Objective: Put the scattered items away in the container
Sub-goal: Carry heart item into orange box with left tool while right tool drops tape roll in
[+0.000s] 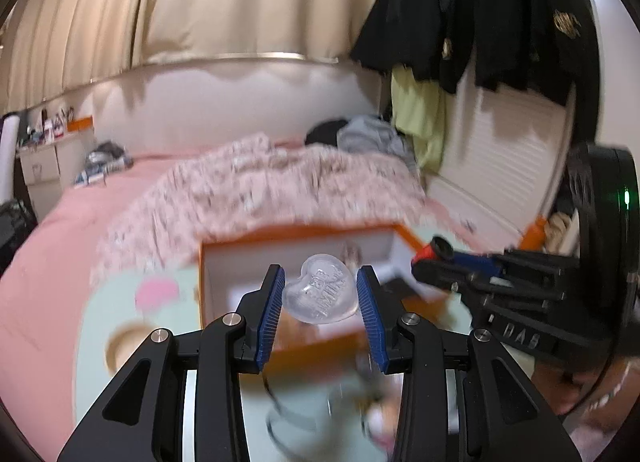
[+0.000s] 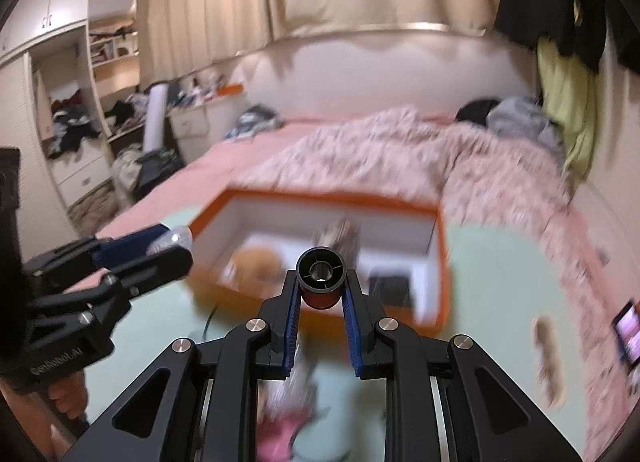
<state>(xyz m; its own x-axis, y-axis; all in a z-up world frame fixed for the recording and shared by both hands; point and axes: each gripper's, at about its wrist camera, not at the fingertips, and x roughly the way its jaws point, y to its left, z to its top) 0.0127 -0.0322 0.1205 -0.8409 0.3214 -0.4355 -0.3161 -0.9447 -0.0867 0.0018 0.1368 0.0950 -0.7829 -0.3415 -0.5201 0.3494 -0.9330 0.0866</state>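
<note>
A pink bed (image 1: 60,230) carries a smooth mint-green mat (image 2: 488,262) and a rectangular orange-rimmed, white-walled box (image 2: 440,222). Above its near edge, the left gripper (image 1: 320,294) pinches a clear embossed heart (image 1: 320,292); the right gripper (image 2: 320,294) pinches a ribbed cylindrical spool (image 2: 320,282).

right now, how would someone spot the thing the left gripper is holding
Find the orange-rimmed box on the pink bed. Just before it, the left gripper pinches a clear heart-shaped piece with raised lettering, unlike the right gripper's dark spool.
</note>
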